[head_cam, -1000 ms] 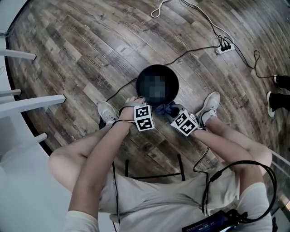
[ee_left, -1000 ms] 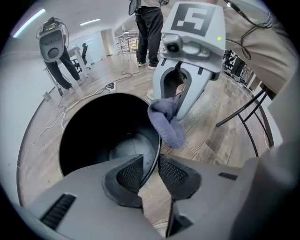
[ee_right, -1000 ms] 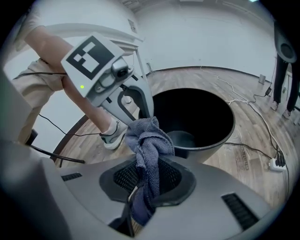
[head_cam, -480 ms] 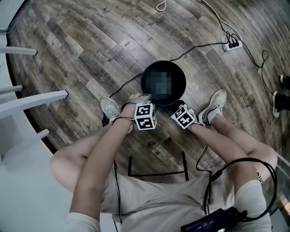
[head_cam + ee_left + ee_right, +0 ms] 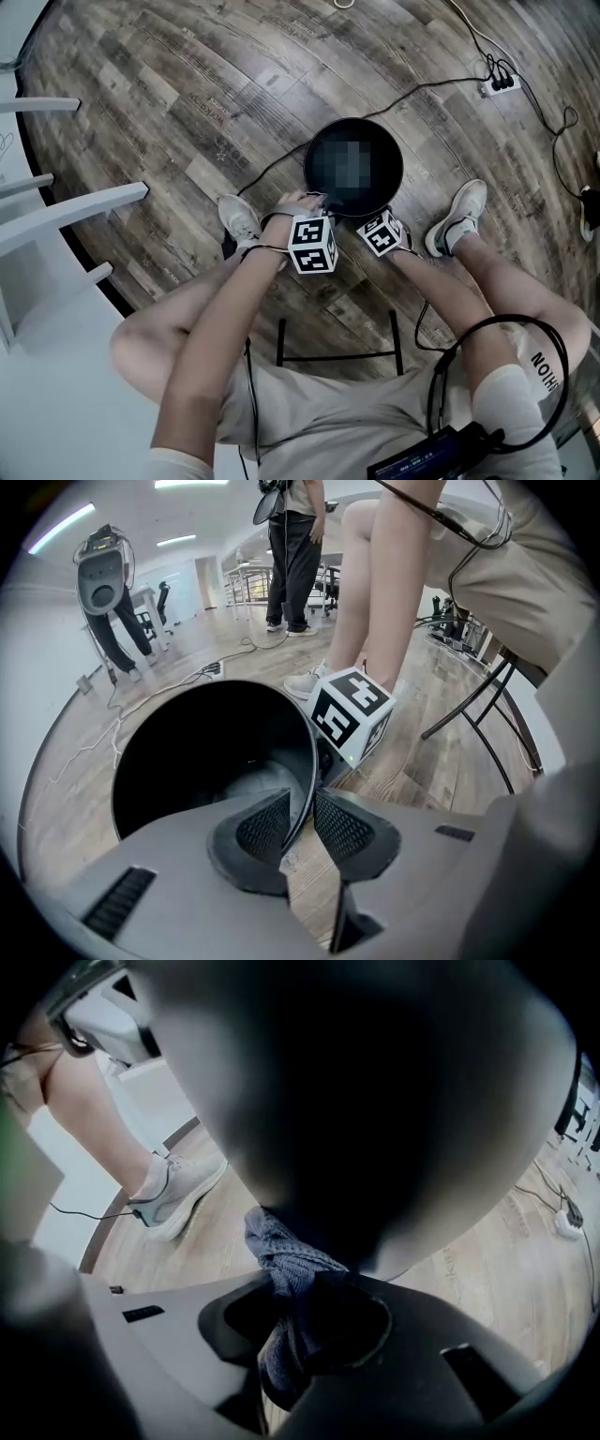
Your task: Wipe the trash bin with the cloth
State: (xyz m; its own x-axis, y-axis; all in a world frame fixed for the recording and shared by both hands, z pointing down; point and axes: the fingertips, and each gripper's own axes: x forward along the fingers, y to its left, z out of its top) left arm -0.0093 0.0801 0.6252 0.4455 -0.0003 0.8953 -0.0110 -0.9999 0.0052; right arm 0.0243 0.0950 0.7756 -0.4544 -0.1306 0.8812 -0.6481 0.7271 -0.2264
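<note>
The black trash bin [image 5: 354, 131] stands on the wood floor between the person's feet. My left gripper [image 5: 300, 803] straddles the near rim [image 5: 307, 761], one pad inside the bin and one outside, pressed on the thin wall. Its marker cube [image 5: 312, 244] shows in the head view. My right gripper [image 5: 300, 1288] is shut on a bunched blue-grey cloth [image 5: 279, 1252] and holds it against the bin's outer wall [image 5: 375, 1101], which fills that view. Its cube [image 5: 382, 232] sits just below the bin, and the cloth is hidden in the head view.
White furniture legs [image 5: 66, 211] stand at the left. A power strip [image 5: 500, 82] and cables [image 5: 422, 89] lie beyond the bin. The person's shoes [image 5: 239, 220] [image 5: 459, 216] flank it, with a black stool frame [image 5: 337, 356] below. Another person [image 5: 295, 546] stands farther off.
The right gripper has moved in against the bin's wall, and the cloth seen between the cubes is now hidden beneath it. The left hand has settled at the rim.
</note>
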